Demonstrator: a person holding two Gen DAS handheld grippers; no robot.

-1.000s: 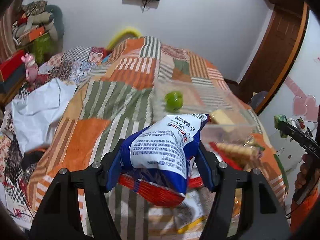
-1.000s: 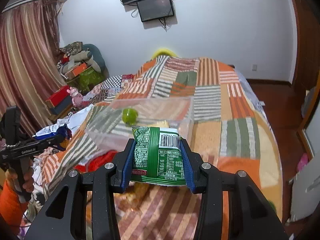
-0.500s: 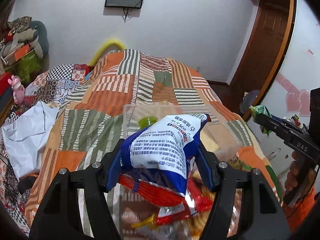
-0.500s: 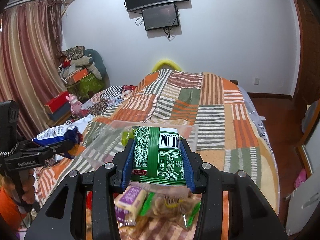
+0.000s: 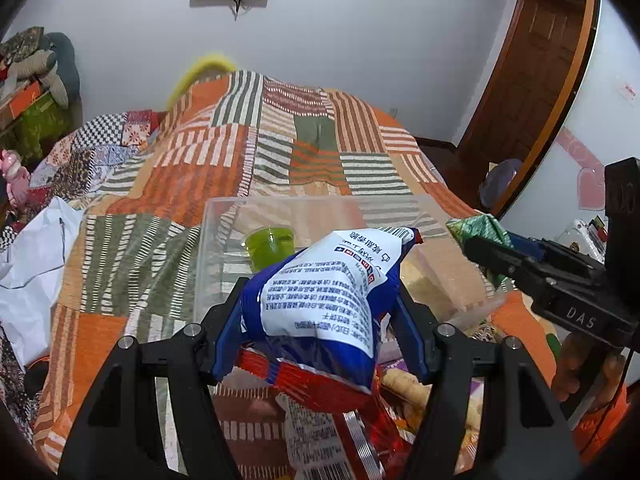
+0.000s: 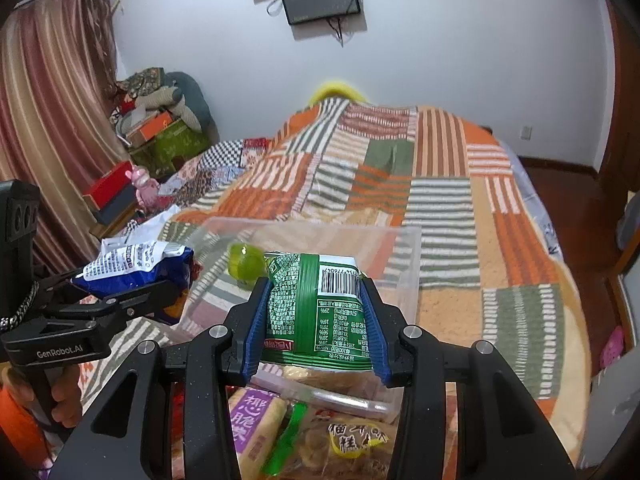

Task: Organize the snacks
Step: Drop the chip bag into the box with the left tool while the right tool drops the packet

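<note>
My left gripper is shut on a blue and white snack bag and holds it over the near end of a clear plastic box on the bed. It also shows at the left of the right wrist view. My right gripper is shut on a green snack bag, held above the same clear box. A green jelly cup sits inside the box, also seen in the right wrist view. Loose snack packets lie below the grippers.
The box rests on a striped patchwork bedspread. A white sheet lies at the left bed edge. A wooden door stands at the right. Piled boxes and soft toys fill the left corner by the curtain.
Both grippers, still holding their bags, have come closer to the clear box and closer to each other. The view tilted up, then down again.
</note>
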